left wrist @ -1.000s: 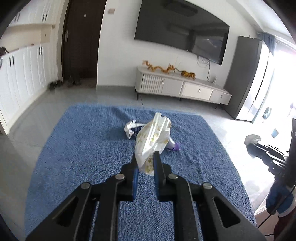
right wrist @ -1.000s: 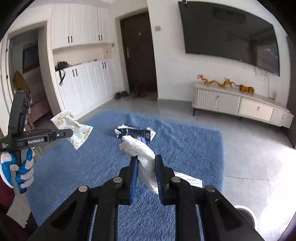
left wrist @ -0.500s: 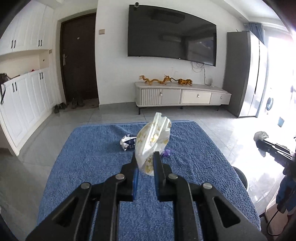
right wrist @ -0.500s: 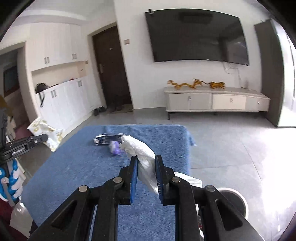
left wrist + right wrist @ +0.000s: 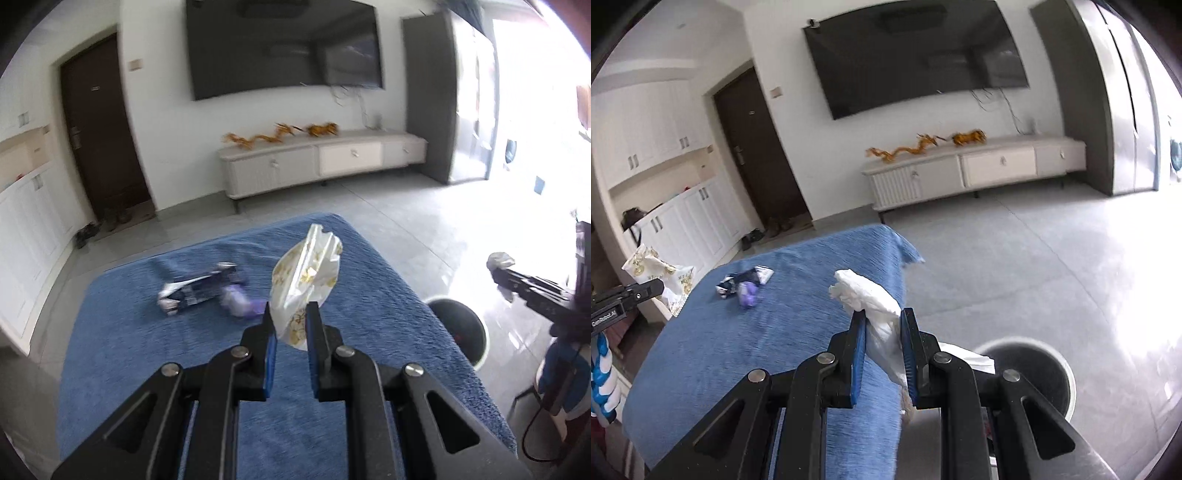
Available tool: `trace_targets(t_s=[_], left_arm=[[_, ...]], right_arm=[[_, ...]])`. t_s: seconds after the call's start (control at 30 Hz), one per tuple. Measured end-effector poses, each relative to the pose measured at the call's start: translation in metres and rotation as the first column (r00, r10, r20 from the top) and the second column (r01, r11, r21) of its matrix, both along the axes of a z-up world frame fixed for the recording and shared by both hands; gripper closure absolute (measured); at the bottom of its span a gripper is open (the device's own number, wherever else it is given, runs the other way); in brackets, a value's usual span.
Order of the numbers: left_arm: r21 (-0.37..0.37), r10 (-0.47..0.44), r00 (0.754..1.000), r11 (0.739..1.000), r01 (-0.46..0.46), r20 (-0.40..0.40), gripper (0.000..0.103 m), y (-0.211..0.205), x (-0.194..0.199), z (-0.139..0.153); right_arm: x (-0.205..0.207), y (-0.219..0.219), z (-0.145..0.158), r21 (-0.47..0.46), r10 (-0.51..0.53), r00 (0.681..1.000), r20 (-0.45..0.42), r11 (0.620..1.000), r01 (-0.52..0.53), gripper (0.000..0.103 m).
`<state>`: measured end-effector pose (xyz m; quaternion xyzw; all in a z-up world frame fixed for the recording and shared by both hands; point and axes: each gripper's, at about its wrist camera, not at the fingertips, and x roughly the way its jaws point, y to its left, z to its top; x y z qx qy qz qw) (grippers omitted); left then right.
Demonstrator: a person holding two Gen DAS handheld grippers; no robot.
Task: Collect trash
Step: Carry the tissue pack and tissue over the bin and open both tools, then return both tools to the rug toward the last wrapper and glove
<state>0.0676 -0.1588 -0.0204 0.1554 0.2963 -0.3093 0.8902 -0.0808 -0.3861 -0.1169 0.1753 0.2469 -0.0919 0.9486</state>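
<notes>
My left gripper [image 5: 289,314] is shut on a white snack wrapper with yellow print [image 5: 306,271], held above the blue cloth [image 5: 147,339]. My right gripper [image 5: 883,320] is shut on a crumpled white tissue [image 5: 866,295], over the cloth's right edge. The round trash bin [image 5: 1052,373] stands on the floor just right of and below the right gripper; in the left wrist view the bin [image 5: 469,332] sits past the cloth's right edge. A dark blue wrapper [image 5: 201,290] and a small purple piece [image 5: 240,304] lie on the cloth. The right gripper [image 5: 498,271] shows at far right with the tissue.
A low white TV cabinet [image 5: 971,170] with gold dragon ornaments stands under a wall TV [image 5: 916,51]. A dark door [image 5: 761,147] and white cupboards [image 5: 665,214] are at left. Grey tiled floor [image 5: 1034,258] surrounds the cloth. A gloved hand [image 5: 604,369] holds the left gripper's handle.
Both grippers have swung to the right with their loads, rolling as they went. The trash bin has come into view in the left wrist view and shows larger under the right gripper.
</notes>
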Motion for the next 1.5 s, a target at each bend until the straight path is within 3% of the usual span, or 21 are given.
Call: trace_targets(t_s=[0.2,0.33,0.47,0.67,0.8,0.93,1.07,1.2,1.3,1.5], left_arm=[[0.064,-0.176,0.981,0.981,0.181,-0.076,0.089,-0.097,-0.01,-0.029],[0.092,-0.297,0.941,0.945,0.314,-0.161,0.089,-0.17,-0.026,-0.058],[0.083,-0.348,0.897,0.92,0.382,-0.273,0.089,-0.225,-0.031,-0.086],[0.043,-0.349,0.844,0.916,0.4,-0.407,0.088,-0.276,-0.028,-0.122],[0.035,-0.326,0.814,0.92,0.389,-0.48,0.086,-0.293,-0.021,-0.143],[0.021,-0.309,0.802,0.928,0.371,-0.511,0.06,-0.302,-0.018,-0.153],[0.003,-0.3,0.789,0.934,0.358,-0.536,0.059,-0.302,-0.01,-0.154],[-0.006,-0.306,0.791,0.934,0.358,-0.53,0.059,-0.292,-0.012,-0.147],[0.0,-0.309,0.824,0.936,0.351,-0.474,0.059,-0.276,-0.017,-0.131],[0.01,-0.263,0.919,0.96,0.279,-0.295,0.058,-0.22,-0.022,-0.089]], right_arm=[[-0.012,-0.045,-0.051,0.101,-0.084,0.994,-0.069,0.991,0.091,0.085],[-0.019,-0.08,-0.086,0.142,-0.148,0.979,-0.138,0.976,0.167,0.085],[-0.025,-0.11,-0.119,0.176,-0.185,0.962,-0.202,0.959,0.221,0.085],[-0.026,-0.135,-0.147,0.201,-0.2,0.949,-0.243,0.947,0.251,0.084],[-0.023,-0.142,-0.155,0.203,-0.208,0.942,-0.263,0.943,0.264,0.07],[-0.023,-0.145,-0.157,0.196,-0.221,0.937,-0.272,0.94,0.279,0.063],[-0.026,-0.145,-0.152,0.185,-0.235,0.934,-0.27,0.939,0.29,0.062],[-0.039,-0.144,-0.138,0.175,-0.261,0.933,-0.248,0.935,0.308,0.062],[-0.051,-0.14,-0.119,0.158,-0.281,0.934,-0.218,0.935,0.318,0.062],[-0.063,-0.118,-0.069,0.088,-0.283,0.948,-0.144,0.951,0.297,0.062]])
